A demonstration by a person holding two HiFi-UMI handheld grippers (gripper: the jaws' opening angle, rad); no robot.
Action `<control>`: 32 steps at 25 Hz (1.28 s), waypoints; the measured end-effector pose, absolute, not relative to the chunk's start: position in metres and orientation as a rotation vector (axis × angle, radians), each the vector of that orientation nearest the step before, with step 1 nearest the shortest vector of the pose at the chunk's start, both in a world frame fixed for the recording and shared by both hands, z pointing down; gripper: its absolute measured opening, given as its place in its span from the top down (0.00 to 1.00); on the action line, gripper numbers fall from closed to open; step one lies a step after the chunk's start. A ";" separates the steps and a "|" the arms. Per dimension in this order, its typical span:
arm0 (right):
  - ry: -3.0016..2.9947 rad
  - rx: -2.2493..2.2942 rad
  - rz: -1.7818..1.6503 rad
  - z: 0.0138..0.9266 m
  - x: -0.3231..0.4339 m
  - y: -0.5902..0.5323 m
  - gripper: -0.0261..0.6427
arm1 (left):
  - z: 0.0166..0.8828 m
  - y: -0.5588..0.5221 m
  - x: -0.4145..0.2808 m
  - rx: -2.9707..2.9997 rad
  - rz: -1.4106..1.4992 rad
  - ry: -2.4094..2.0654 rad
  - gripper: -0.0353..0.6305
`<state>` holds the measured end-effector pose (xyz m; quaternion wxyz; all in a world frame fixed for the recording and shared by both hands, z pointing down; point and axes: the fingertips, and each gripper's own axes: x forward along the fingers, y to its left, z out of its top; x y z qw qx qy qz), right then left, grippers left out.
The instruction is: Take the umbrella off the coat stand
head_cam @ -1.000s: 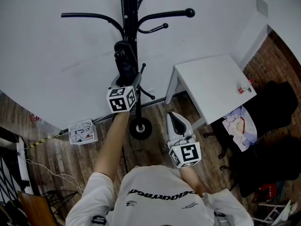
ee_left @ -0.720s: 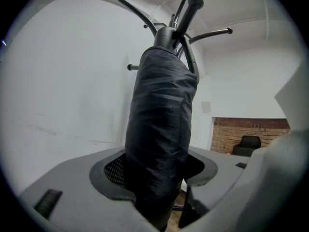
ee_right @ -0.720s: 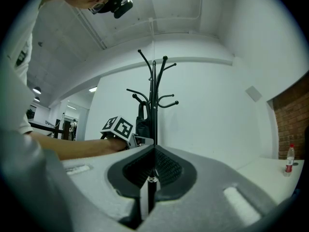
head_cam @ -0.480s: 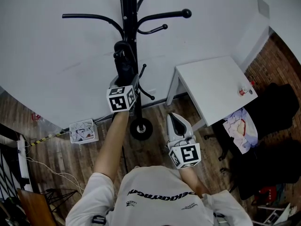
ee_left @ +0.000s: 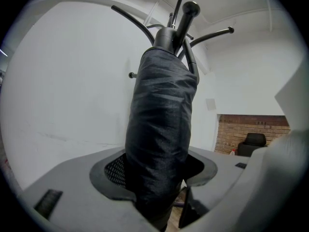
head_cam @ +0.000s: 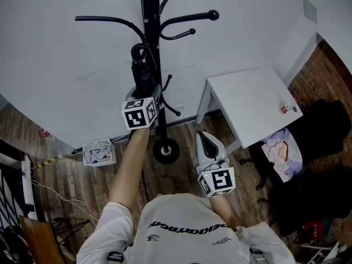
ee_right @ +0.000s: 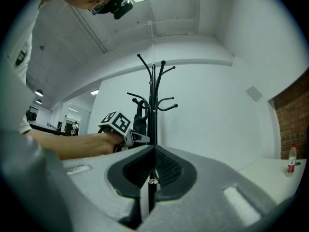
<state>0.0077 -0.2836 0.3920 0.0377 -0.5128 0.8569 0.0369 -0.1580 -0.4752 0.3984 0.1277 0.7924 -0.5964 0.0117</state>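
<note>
A black coat stand [head_cam: 149,32] rises against the white wall. A folded black umbrella [head_cam: 144,76] hangs on it by its curved handle. My left gripper [head_cam: 147,91] reaches level towards it. Its jaws have just been closing, and the umbrella [ee_left: 161,120] now fills the space between them, pressed by the left gripper [ee_left: 159,178]. The stand's hooks [ee_left: 186,18] show above the umbrella. My right gripper [head_cam: 204,139] stays low near my body, shut and empty. In the right gripper view the right gripper [ee_right: 152,170] faces the coat stand [ee_right: 153,105].
A white table [head_cam: 253,100] with a small bottle [head_cam: 285,106] stands to the right of the stand. A dark chair [head_cam: 324,125] with clothes is further right. The stand's round base [head_cam: 165,150], a printed box [head_cam: 99,152] and cables [head_cam: 38,186] are on the wooden floor.
My left gripper has edged slightly up and left at the umbrella and tilted a little. The right gripper has kept still.
</note>
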 end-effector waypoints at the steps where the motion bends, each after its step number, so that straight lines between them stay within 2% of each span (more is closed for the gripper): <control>1: 2.630 -1.569 0.115 0.391 0.008 -0.283 0.96 | 0.396 -0.474 -0.159 2.302 0.033 -1.738 0.55; 32: 2.661 -1.455 0.132 0.383 -0.006 -0.264 0.96 | 0.346 -0.422 -0.174 2.288 0.018 -1.788 0.55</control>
